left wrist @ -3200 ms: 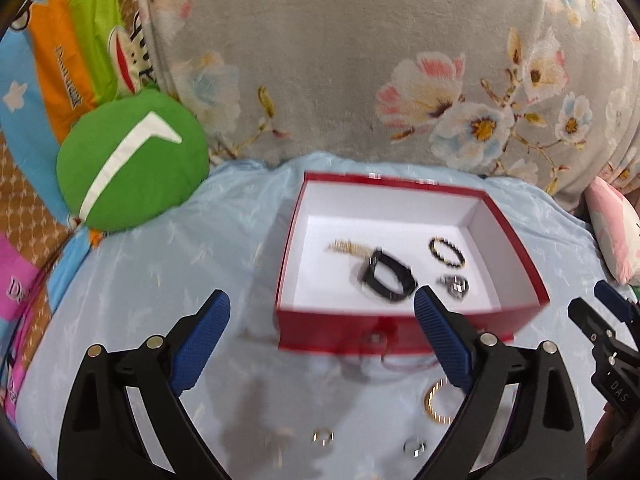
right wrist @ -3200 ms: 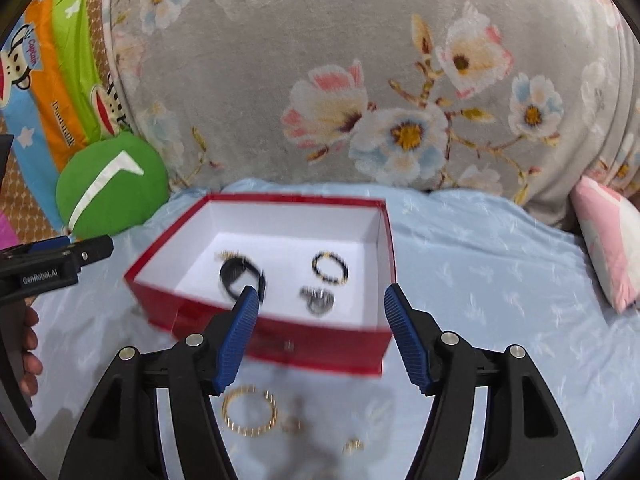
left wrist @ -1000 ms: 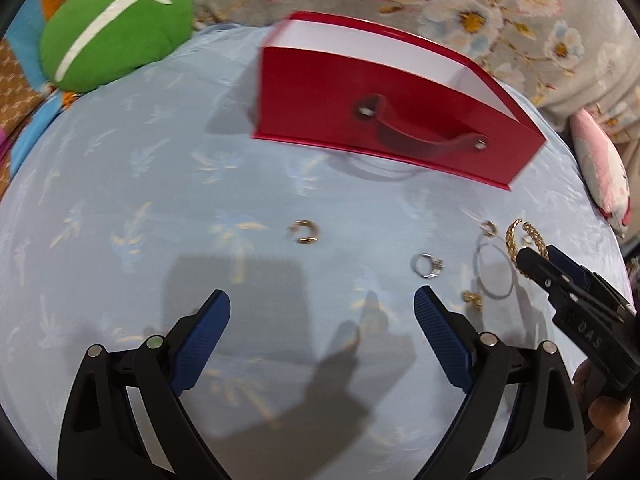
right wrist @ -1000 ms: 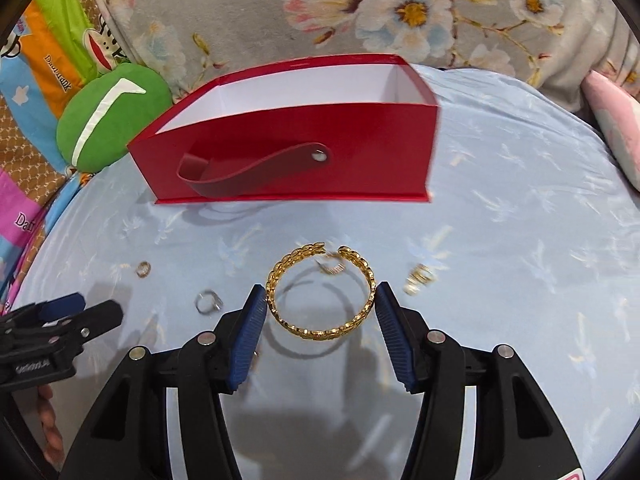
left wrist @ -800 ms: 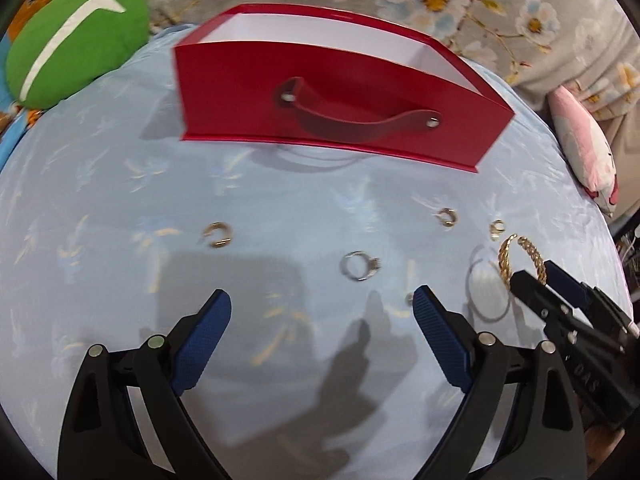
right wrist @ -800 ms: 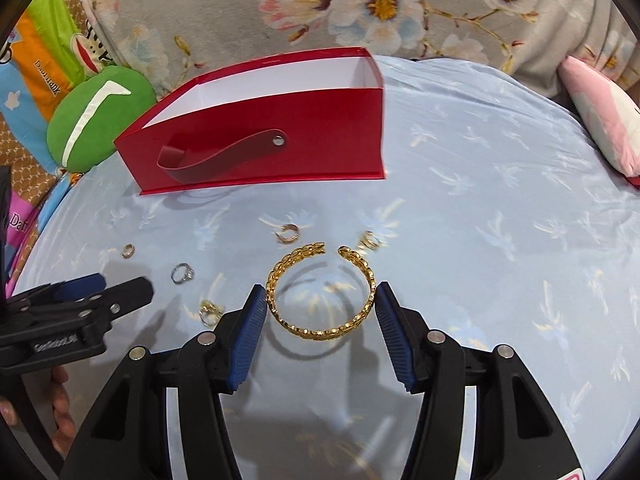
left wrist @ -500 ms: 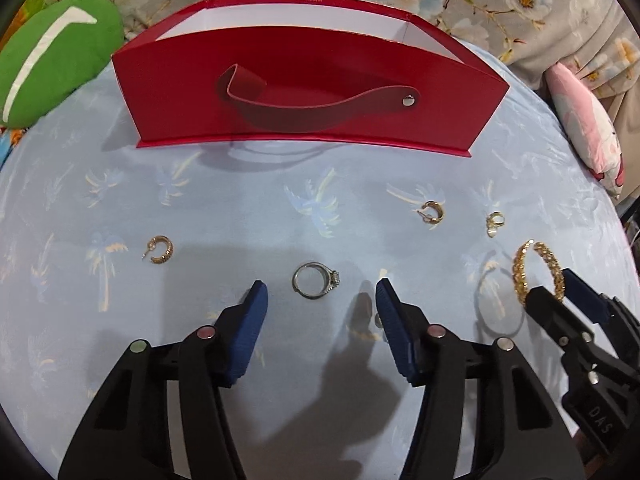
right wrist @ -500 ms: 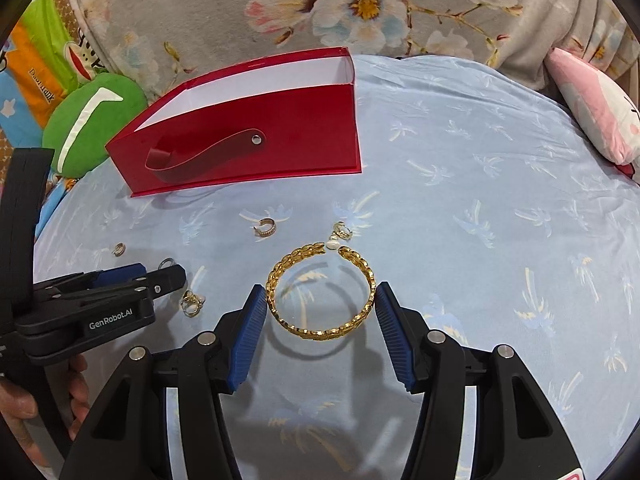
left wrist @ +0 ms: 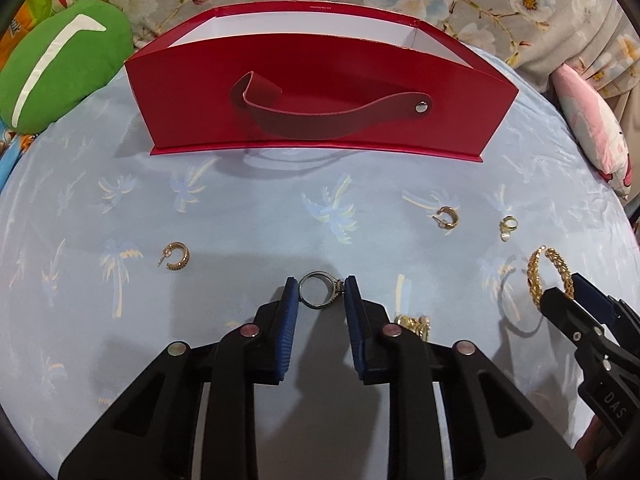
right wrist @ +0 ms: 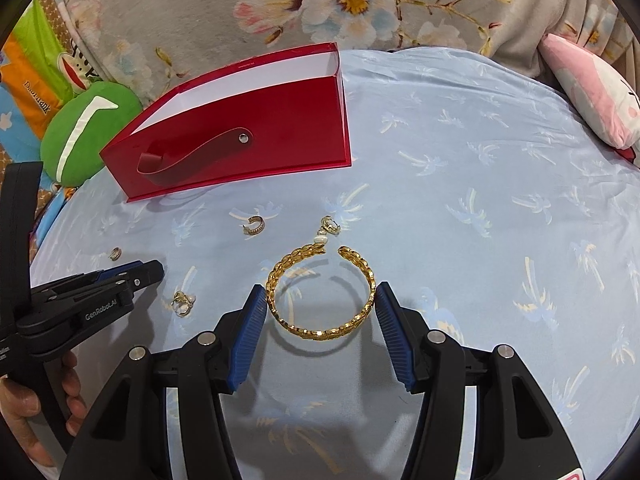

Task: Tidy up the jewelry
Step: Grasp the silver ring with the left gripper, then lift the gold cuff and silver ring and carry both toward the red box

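While a pale blue cloth point(left wrist: 240, 208) with a palm print covers the whole work surface, a floral blanket point(right wrist: 360, 4) rises behind it, with a green cushion point(left wrist: 60, 76) at the far left and a pink pillow point(right wrist: 592, 92) at the far right. On the cloth stands the red box point(left wrist: 320, 76), open at the top with white inner walls, its front wall carrying a red strap point(left wrist: 328, 114) pinned by a metal stud; what lies inside is hidden from both views.

Nearer than the box, the right gripper point(right wrist: 321, 304) holds a gold bracelet point(right wrist: 320, 292) across its width, the blue pads point(right wrist: 248, 336) touching the chain on both sides and the bracelet's open gap facing the box. Its shadow falls on the cloth below, so it appears lifted, with the jaws at middling width.

To its left, the left gripper point(left wrist: 319, 294) has its jaws drawn narrow around a silver ring point(left wrist: 320, 291), the pad tips at either side of the band; the ring seems to rest on the cloth, and whether both pads truly press it I cannot tell.

Loose on the cloth lie four gold earrings: one hoop point(left wrist: 176, 256) left of the ring, another hoop point(left wrist: 447, 217) between box and bracelet, a pearl earring point(left wrist: 508, 226) just beyond the bracelet's gap, and a cluster earring point(left wrist: 414, 325) between the two grippers.
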A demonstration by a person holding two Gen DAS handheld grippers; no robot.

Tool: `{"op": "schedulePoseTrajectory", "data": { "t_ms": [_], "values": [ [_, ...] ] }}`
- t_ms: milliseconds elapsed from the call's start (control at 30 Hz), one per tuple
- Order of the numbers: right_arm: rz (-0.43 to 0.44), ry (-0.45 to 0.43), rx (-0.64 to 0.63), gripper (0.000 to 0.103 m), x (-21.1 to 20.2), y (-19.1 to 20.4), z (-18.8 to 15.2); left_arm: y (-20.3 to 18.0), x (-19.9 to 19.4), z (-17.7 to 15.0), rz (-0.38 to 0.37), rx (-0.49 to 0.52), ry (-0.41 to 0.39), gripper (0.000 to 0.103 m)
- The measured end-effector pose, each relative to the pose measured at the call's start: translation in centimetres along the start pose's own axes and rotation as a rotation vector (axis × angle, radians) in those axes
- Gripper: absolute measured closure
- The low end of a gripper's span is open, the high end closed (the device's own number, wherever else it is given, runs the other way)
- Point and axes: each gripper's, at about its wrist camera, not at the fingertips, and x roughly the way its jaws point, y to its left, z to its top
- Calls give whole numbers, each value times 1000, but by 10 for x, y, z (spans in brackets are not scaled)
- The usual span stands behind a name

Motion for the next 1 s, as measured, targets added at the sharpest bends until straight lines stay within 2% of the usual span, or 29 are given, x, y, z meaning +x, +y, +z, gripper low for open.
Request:
{"op": "schedulePoseTrajectory", "data": {
  "t_ms": [133,600,1000],
  "values": [
    [10,-14,-1,48,-6,1,1,6,-12,-2,-20,-16,-7,80],
    [76,-104,-57,48,-40,31,20,17,-71,14,-19,-47,-117,80],
    [91,-246,-122,48,-62,54,74,31,-106,66,39,-33,-268,80]
  ]
}}
